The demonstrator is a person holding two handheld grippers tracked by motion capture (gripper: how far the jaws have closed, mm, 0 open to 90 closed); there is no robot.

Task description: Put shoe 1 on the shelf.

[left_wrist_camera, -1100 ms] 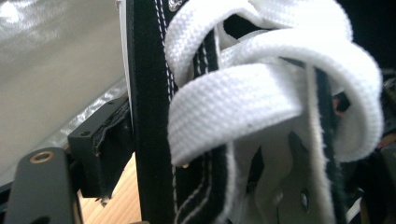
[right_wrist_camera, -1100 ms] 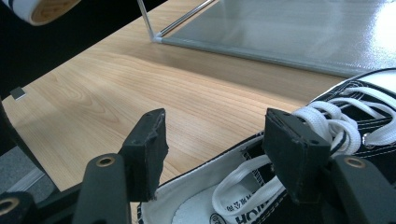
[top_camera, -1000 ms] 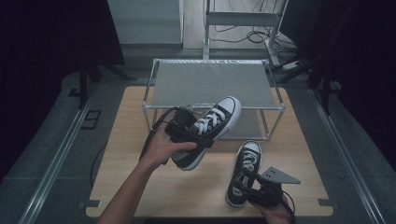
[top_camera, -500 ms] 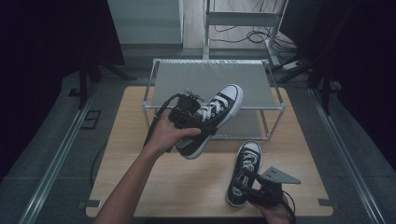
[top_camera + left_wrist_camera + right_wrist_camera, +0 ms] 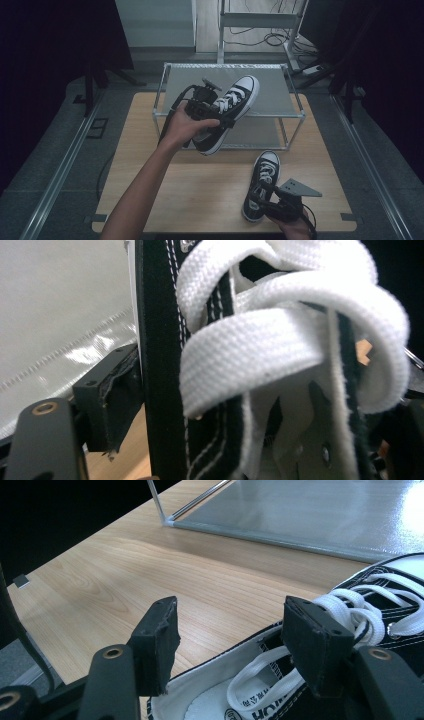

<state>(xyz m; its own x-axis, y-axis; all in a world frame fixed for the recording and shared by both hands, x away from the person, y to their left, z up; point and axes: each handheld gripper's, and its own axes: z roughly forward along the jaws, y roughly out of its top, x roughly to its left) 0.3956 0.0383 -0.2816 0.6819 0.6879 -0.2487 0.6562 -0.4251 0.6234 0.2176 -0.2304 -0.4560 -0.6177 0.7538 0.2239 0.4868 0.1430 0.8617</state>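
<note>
A black high-top sneaker [image 5: 235,102] with white laces and toe cap hangs tilted over the front edge of the rack's top shelf [image 5: 272,97]. My left gripper [image 5: 216,114] is shut on it. In the left gripper view one pad [image 5: 112,400] presses the sneaker's black side wall [image 5: 157,365], and the laces [image 5: 270,345] hide the other jaw. A second matching sneaker [image 5: 262,182] stands on the table, toe pointing away. My right gripper [image 5: 261,194] is at its heel end, open. In the right gripper view the pads [image 5: 157,637] stand apart over the collar [image 5: 220,680].
A low metal-frame rack [image 5: 297,117] with two grey shelves stands at the far side of the wooden table [image 5: 150,175]. The lower shelf [image 5: 320,515] lies just beyond the second sneaker. Dark floor, rails and cables surround the table.
My left gripper has carried the sneaker upward and farther away, from in front of the rack to over its top shelf's front edge. The right gripper and the second sneaker have stayed put.
</note>
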